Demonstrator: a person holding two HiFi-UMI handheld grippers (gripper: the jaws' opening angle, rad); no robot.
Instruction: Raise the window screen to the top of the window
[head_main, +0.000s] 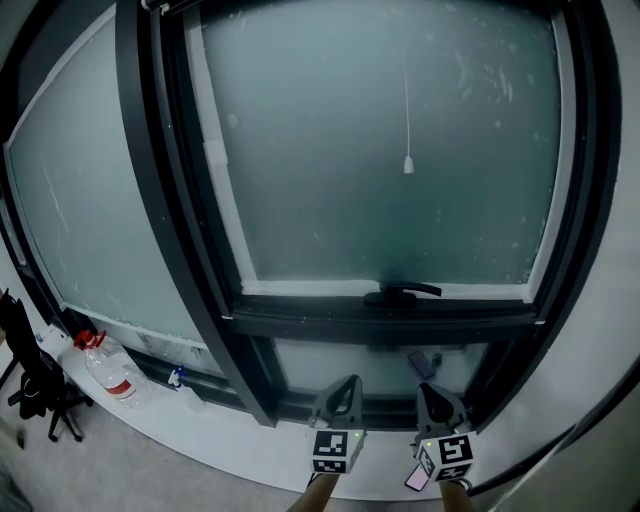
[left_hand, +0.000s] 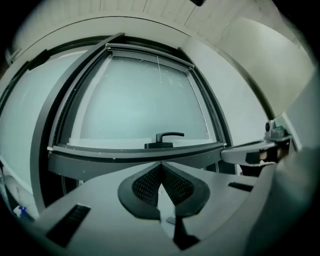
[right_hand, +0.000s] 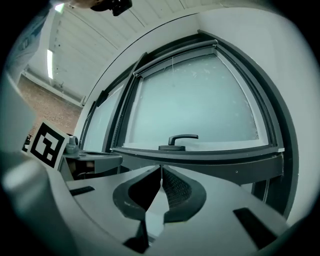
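Your left gripper (head_main: 343, 388) and right gripper (head_main: 434, 394), each bearing a black-and-white square-marker cube, sit side by side low before the dark-framed frosted window (head_main: 150, 200). Both claws are pressed together on nothing. The window screen (right_hand: 175, 56) lies gathered along the sash's top edge, and its white toggle (head_main: 408, 165) hangs on a thin cord over open glass. The black lever handle (head_main: 402, 293) stands just beyond your jaws. At far left, the clear plastic bottle with a red cap (head_main: 108, 368) has a label too small to read. Pale wall closes the right edge.
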